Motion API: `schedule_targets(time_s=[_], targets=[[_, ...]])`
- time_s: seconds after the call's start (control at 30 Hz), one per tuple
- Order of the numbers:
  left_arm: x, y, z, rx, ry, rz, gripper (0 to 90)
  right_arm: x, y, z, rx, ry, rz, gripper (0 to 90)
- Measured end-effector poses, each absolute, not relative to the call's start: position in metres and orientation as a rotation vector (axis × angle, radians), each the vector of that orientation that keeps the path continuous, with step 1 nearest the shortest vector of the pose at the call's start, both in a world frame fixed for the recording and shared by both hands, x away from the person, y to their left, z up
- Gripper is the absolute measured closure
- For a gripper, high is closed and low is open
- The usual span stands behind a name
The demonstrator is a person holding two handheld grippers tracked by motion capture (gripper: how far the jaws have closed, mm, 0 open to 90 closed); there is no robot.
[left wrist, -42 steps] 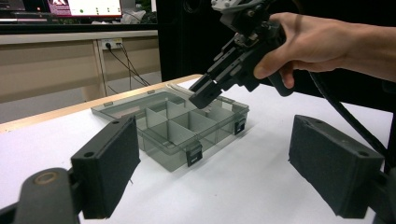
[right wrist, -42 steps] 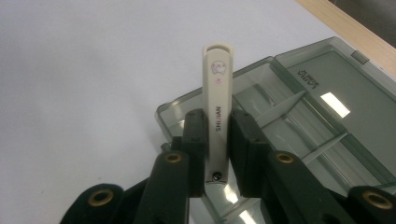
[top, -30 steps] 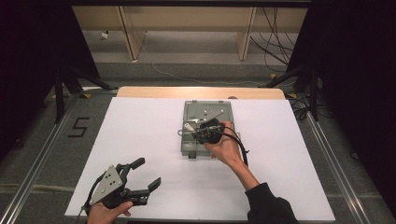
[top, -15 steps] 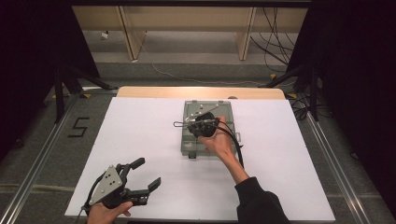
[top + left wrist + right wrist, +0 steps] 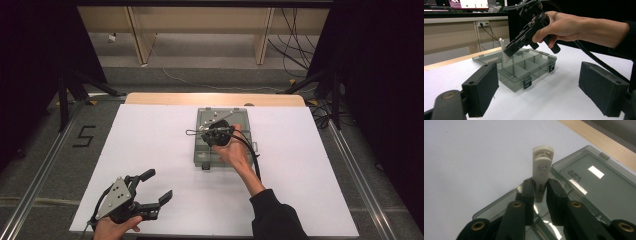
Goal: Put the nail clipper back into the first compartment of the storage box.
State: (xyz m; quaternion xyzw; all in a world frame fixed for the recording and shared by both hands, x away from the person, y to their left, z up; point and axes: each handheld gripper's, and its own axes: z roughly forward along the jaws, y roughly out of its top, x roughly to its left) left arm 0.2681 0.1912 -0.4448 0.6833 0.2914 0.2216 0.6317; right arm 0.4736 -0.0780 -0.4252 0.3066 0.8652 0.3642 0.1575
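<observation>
Here the right gripper (image 5: 540, 188) was clamped on a small cream-white plastic clip-like piece (image 5: 542, 172), holding it by its lower end so that most of it stood up beyond the jaws. It hung above the smoky-grey transparent plastic compartment box (image 5: 207, 152), whose hinged lid (image 5: 596, 185) lay open flat on the white tabletop (image 5: 150, 140) behind it. In the left gripper view the piece (image 5: 504, 50) pointed down toward the back row of compartments, tilted, with the right gripper (image 5: 510, 51) angled steeply; which compartment lay under it could not be told.

The left gripper (image 5: 150, 192) rested well apart from the box near the tabletop's near edge, jaws spread wide and holding nothing.

The risk, as I judged it, lay in the shallow grip: only the piece's end sat between the pads, so a knock against a thin divider wall could twist it loose or tip it into the wrong cell. The box was light and unheld, so a sideways push from the gripper could also slide it across the smooth tabletop.
</observation>
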Motion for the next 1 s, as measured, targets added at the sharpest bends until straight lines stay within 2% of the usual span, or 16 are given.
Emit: schedule_targets(time_s=[1.0], targets=[[0.268,0.191,-0.445,1.563,0.666,0.507,15.7,0.484,-0.08,-0.448,0.944,2.487,1.02,76.9]])
